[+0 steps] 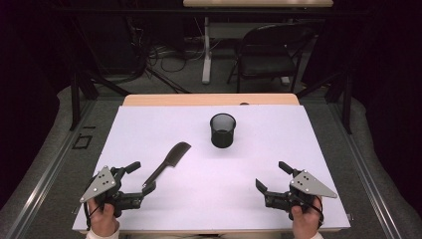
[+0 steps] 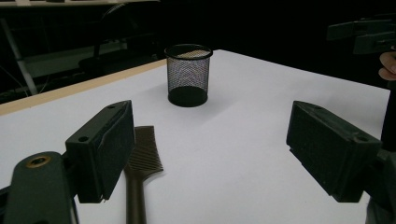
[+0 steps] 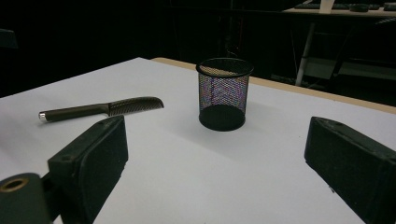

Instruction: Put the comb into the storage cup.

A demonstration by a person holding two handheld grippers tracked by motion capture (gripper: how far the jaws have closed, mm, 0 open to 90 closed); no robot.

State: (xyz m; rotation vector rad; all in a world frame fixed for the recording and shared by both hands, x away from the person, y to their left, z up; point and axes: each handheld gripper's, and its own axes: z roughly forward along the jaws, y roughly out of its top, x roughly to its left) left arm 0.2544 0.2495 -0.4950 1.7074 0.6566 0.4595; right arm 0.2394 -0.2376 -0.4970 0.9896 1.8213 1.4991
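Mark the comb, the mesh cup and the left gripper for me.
comb (image 1: 168, 163): high view, on the middle of its body, where handle meets teeth.
mesh cup (image 1: 222, 132): high view, on its side wall.
left gripper (image 1: 140, 176): high view, midway between its open fingertips.

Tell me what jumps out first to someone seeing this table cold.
A black mesh cup stands upright near the middle of the white table, toward its far edge. A dark comb lies flat to the cup's left. At the near edge, the left gripper and right gripper wait open, the left one by the comb's handle.
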